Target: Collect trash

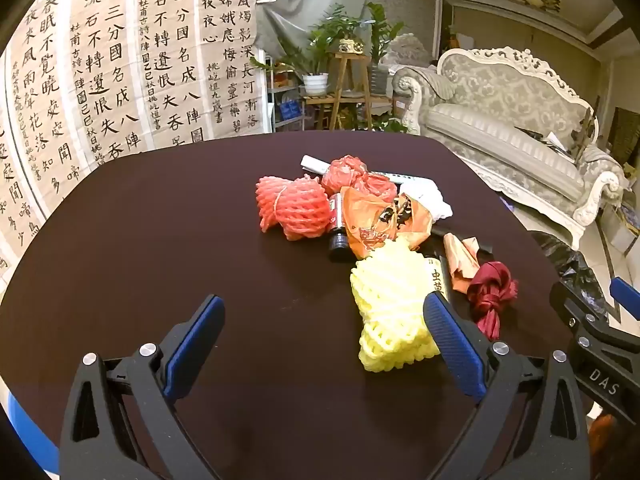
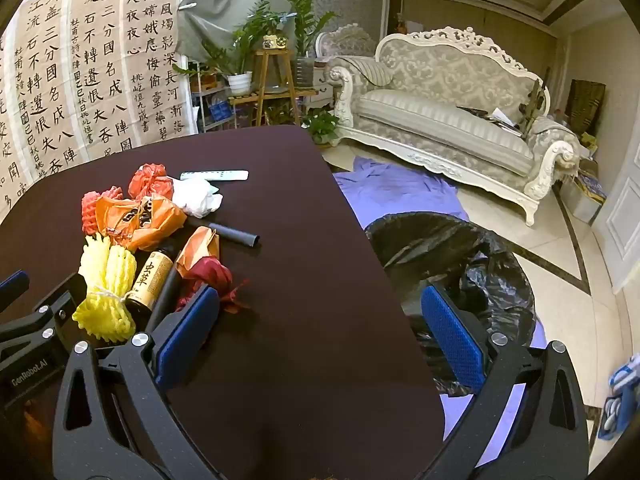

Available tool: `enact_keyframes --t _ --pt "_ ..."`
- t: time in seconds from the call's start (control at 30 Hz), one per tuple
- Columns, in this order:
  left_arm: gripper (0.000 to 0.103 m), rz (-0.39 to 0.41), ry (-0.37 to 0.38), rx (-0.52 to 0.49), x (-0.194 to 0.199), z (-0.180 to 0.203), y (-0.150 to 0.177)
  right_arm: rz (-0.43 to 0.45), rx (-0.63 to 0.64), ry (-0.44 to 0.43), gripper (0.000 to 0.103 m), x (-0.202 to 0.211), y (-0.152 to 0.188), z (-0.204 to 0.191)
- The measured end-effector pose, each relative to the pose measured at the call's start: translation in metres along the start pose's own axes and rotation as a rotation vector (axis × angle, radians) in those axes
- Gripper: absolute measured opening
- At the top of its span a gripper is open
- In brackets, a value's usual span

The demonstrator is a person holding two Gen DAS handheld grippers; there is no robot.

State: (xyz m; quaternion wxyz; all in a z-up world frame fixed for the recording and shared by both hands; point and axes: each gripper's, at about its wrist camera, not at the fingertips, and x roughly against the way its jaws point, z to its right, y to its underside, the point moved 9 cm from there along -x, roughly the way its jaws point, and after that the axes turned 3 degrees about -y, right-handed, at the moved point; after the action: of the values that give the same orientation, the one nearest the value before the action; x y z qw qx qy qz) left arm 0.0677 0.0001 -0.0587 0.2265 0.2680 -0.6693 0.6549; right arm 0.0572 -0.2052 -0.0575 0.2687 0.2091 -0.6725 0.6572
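A pile of trash lies on the dark table [image 1: 160, 240]: a yellow foam net [image 1: 390, 304], a red foam net [image 1: 290, 208], an orange plastic bag [image 1: 372, 220], a dark red knotted ribbon [image 1: 490, 296], a small bottle [image 2: 154, 276], white crumpled paper [image 2: 198, 196] and a black tube [image 2: 236, 235]. My left gripper [image 1: 324, 308] is open and empty, its right finger just beside the yellow net. My right gripper [image 2: 320, 300] is open and empty, over the table's right edge, its left finger next to the red ribbon [image 2: 212, 276].
A bin lined with a black bag [image 2: 452, 264] stands on the floor right of the table, on a purple cloth [image 2: 392, 188]. A white ornate sofa [image 2: 448, 120] and plant stands [image 2: 272, 80] are behind. Calligraphy sheets [image 1: 100, 68] hang at the left.
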Motion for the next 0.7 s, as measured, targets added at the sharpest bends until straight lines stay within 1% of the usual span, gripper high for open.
enact_keyframes --t 0.1,0.13,0.4,0.43,0.7 --pt "0.096 0.003 -0.005 -0.001 0.0003 0.0013 -0.0002 0.000 0.000 0.000 0.099 -0.0004 0.0007 0.0008" --pt "0.096 -0.006 0.011 0.011 0.0016 -0.0021 -0.0005 0.001 0.000 0.000 0.099 -0.0003 0.0009 0.0011" --pt "0.096 -0.014 0.016 0.020 0.0084 -0.0059 -0.0003 -0.002 -0.003 -0.003 0.099 -0.0003 0.0016 0.0019" --pt "0.096 -0.012 0.015 0.022 0.0019 -0.0047 0.0020 -0.003 -0.003 -0.003 0.099 -0.0003 0.0017 0.0018" --pt "0.096 -0.013 0.012 0.021 0.0006 -0.0040 0.0029 -0.006 -0.004 -0.004 0.099 0.0001 0.0020 0.0020"
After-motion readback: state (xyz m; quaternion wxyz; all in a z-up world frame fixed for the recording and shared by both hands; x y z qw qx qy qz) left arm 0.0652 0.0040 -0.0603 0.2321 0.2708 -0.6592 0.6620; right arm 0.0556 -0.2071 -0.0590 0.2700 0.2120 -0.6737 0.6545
